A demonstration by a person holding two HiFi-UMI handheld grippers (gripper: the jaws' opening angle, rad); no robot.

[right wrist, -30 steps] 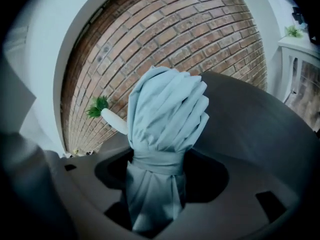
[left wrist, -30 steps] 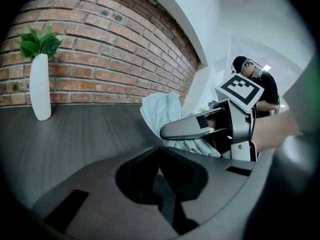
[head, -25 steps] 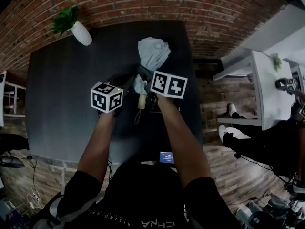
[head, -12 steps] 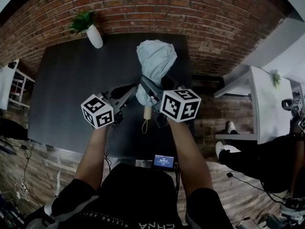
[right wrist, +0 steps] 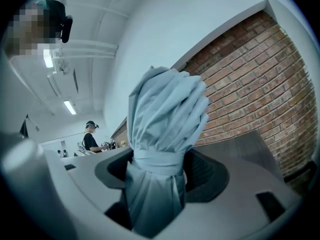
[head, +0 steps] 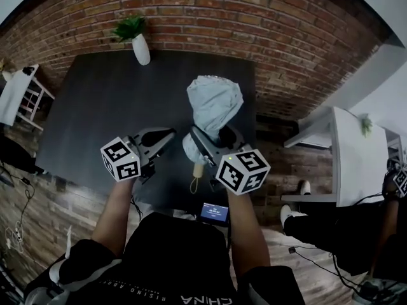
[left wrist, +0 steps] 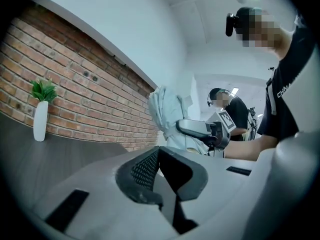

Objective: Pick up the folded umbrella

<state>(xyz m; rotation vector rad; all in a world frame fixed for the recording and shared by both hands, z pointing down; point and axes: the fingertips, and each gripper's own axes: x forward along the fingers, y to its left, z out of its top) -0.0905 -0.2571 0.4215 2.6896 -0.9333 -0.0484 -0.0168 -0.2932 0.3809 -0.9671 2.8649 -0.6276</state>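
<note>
One dark bench [head: 95, 107] lies beneath the umbrella [head: 215, 103], which you hold with its bunched cloth end pointing away from you. It looks clear of the surface, so the pick-up seems all but done. Your right tool [head: 213, 138] pinches the umbrella at its strapped waist, jaws standing wide around the cloth. Gripping that narrow, bound part probably stops the folds from slipping loose. Your left tool [head: 159, 143] sits just to the umbrella's left and apart from the cloth. Its jaw tips are pressed together on nothing, and it seems placed as a spare support. A white vase [head: 141, 48] with a plant stands well beyond the umbrella to its left, out of the way. The wooden handle [head: 198, 168] pokes out from the umbrella's waist toward you, its cord loop [head: 193, 184] dangling free.
</note>
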